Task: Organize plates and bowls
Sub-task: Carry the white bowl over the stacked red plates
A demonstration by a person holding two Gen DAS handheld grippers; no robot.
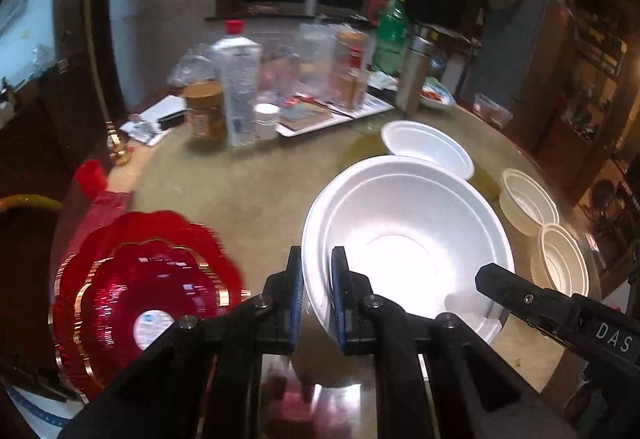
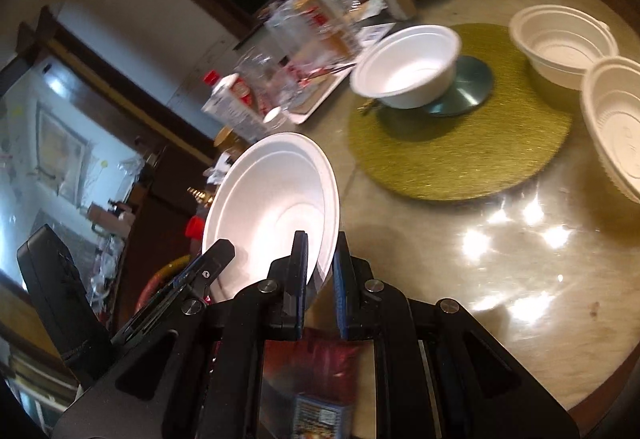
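The round table [image 2: 480, 259] fills both views, glossy and marbled. Only the right wrist view shows the whole green woven mat [image 2: 460, 143] at its middle, with a metal disc [image 2: 468, 87] on it; the left wrist view catches just a sliver of that mat.

The large white foam bowl [image 1: 404, 239] is held above the table by both grippers at once. The left gripper [image 1: 316, 279] is clamped on the bowl's near-left rim, one pad inside and one outside. The right gripper [image 2: 322, 263] pinches the opposite rim the same way, and from its camera the bowl [image 2: 272, 207] looks tilted on edge.

A stack of red scalloped plates [image 1: 148, 295] with gold edging lies to the left of the bowl; only the left wrist view shows it.

A smaller white foam bowl [image 2: 408, 67] sits on the mat, overlapping the disc. Two cream ribbed bowls [image 2: 564, 47] [image 2: 616, 123] stand just beside each other at the mat's right edge.

Bottles and jars [image 1: 240, 91] crowd the table's far side.
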